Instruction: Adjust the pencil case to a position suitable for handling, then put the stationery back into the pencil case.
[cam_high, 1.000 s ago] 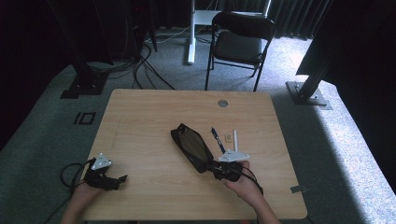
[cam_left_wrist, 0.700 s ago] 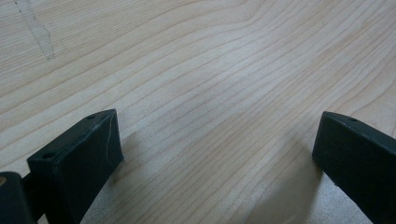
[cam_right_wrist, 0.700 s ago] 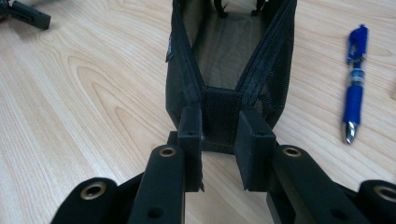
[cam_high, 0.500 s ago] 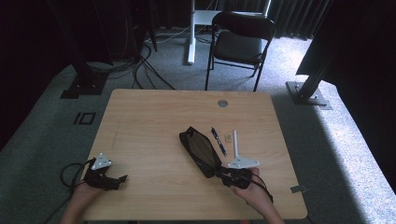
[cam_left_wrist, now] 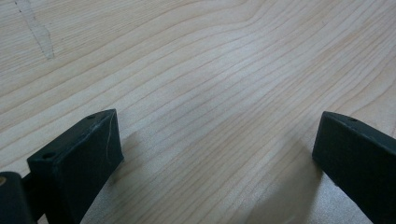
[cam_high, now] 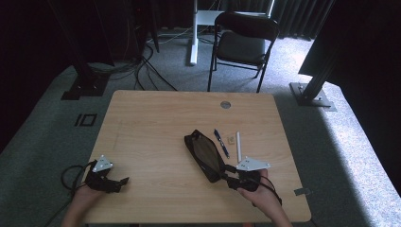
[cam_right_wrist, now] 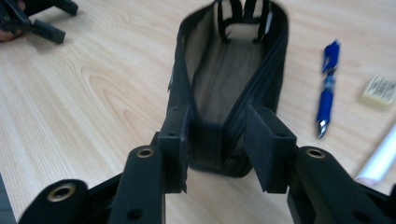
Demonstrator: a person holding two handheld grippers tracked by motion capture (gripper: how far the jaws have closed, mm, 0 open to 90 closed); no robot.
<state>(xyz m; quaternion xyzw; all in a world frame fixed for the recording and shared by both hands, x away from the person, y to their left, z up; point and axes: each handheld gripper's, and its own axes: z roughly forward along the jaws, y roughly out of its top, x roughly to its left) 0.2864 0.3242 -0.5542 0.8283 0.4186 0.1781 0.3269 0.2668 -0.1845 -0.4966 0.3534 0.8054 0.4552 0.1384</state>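
A black mesh pouch [cam_high: 204, 155] lies unzipped at the table's middle right, mouth up [cam_right_wrist: 224, 79]. My right gripper [cam_high: 228, 173] is at its near end, shut on the pouch, with one jaw against each side wall [cam_right_wrist: 217, 144]. A blue pen [cam_high: 221, 143] [cam_right_wrist: 327, 88], a small beige eraser [cam_high: 231, 139] [cam_right_wrist: 380, 92] and a white stick [cam_high: 239, 146] [cam_right_wrist: 380, 158] lie just right of the pouch. My left gripper [cam_high: 121, 182] rests near the front left edge, jaws wide open over bare wood [cam_left_wrist: 215, 149].
The wooden table [cam_high: 156, 123] has a round cable grommet [cam_high: 225, 104] near its far edge. A black folding chair [cam_high: 246, 42] stands behind the table. Cables run over the carpet at the far left [cam_high: 142, 66].
The right gripper has pulled back to the right and toward the front edge, dragging the pouch with it. The left gripper has stayed put.
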